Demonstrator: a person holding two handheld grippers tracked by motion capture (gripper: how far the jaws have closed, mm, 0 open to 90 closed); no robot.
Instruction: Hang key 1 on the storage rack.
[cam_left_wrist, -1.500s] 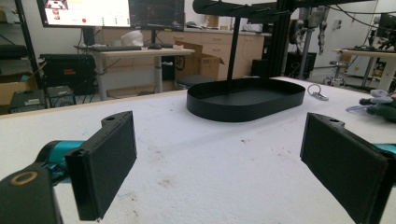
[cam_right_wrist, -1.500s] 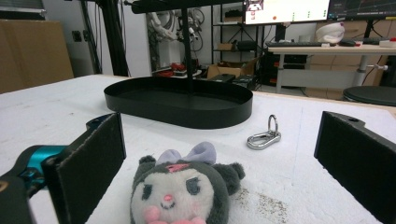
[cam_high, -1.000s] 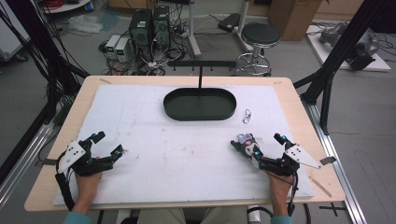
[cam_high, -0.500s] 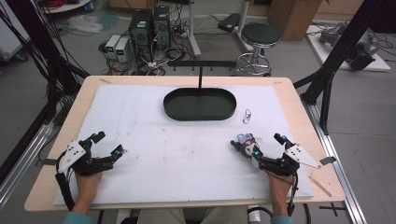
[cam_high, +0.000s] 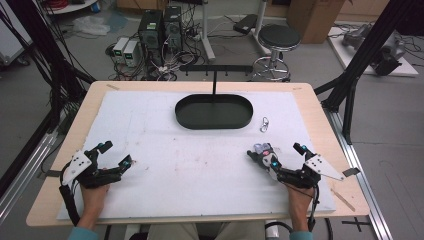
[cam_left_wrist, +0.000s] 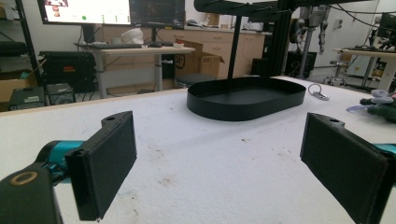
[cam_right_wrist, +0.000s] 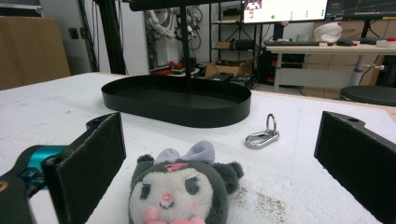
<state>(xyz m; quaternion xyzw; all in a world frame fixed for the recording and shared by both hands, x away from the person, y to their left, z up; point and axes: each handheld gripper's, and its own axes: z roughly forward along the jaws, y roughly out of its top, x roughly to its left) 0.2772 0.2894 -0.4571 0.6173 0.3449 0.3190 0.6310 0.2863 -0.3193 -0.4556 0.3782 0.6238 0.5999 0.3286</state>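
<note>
White foam mat (cam_high: 200, 165) covers the table. High view: plush toy (cam_high: 261, 149) near the right edge, between the spread jaws of the right gripper (cam_high: 280, 156), nearer its inner jaw. Carabiner clip (cam_high: 264, 124) and black oval tray (cam_high: 214, 111) beyond.

Left gripper view: left gripper (cam_left_wrist: 219, 163) spread, empty, well apart.

Right gripper view: toy lies dead ahead, face toward camera; clip behind, nothing blocking.
</note>
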